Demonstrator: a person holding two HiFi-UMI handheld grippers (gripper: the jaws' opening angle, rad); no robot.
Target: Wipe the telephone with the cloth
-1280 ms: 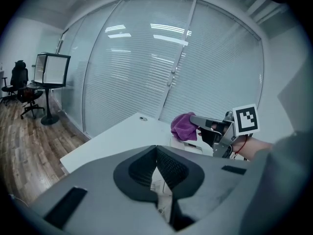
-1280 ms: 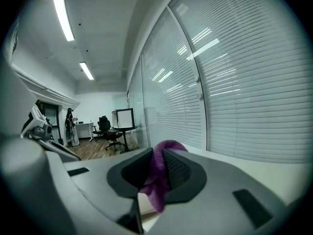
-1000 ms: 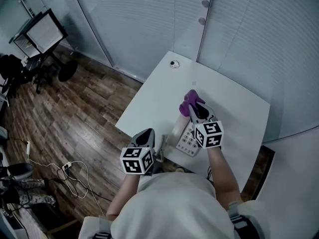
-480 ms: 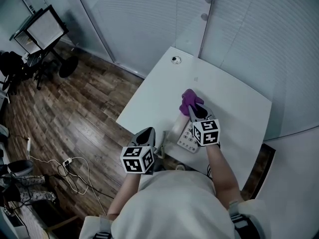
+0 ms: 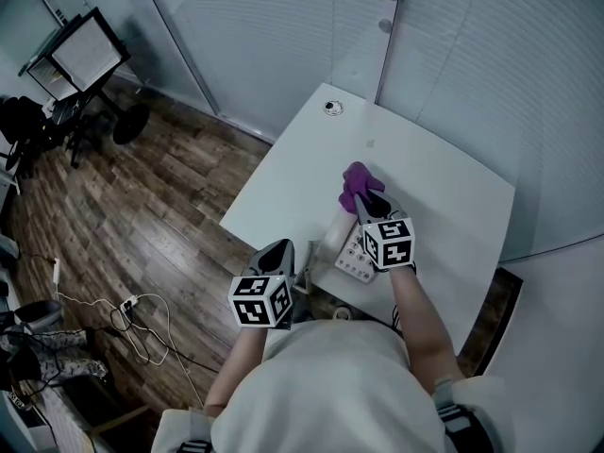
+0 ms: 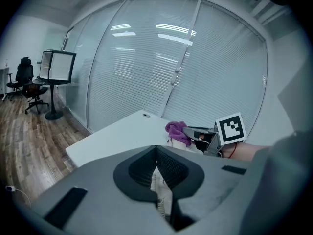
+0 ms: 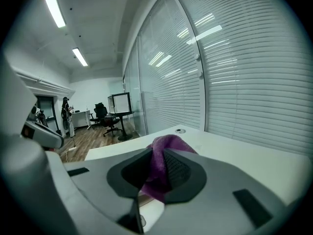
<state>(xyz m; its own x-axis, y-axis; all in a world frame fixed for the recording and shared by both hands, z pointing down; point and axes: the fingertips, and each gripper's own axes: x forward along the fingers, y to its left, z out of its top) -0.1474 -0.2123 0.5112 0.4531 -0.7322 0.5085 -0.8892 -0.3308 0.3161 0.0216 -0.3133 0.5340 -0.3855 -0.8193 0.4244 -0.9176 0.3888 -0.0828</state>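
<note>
Two grippers reach forward and slant downward over the near end of a white table (image 5: 444,206). The left gripper (image 5: 279,248) hovers at the table's near edge with its jaws pressed together. Its own view shows a pale coiled cord (image 6: 160,187) in the slit beneath their tips, and I cannot tell whether it is pinched. The right gripper (image 5: 366,199) pinches a purple cloth (image 5: 357,179), which bunches out past the jaw tips and lies at the far end of the telephone (image 5: 355,260). The telephone's keypad sits just under that gripper's marker cube.

Only the left gripper view shows the right gripper side-on, with the cloth at its tips. Only the right gripper view shows the ceiling light strips (image 7: 80,57). The head view alone shows cables (image 5: 142,324) on the wood floor (image 5: 142,206).

Slatted blinds (image 5: 283,36) line the glass walls behind the table. A monitor (image 5: 85,57) and an office chair (image 5: 24,125) stand in the far corner.
</note>
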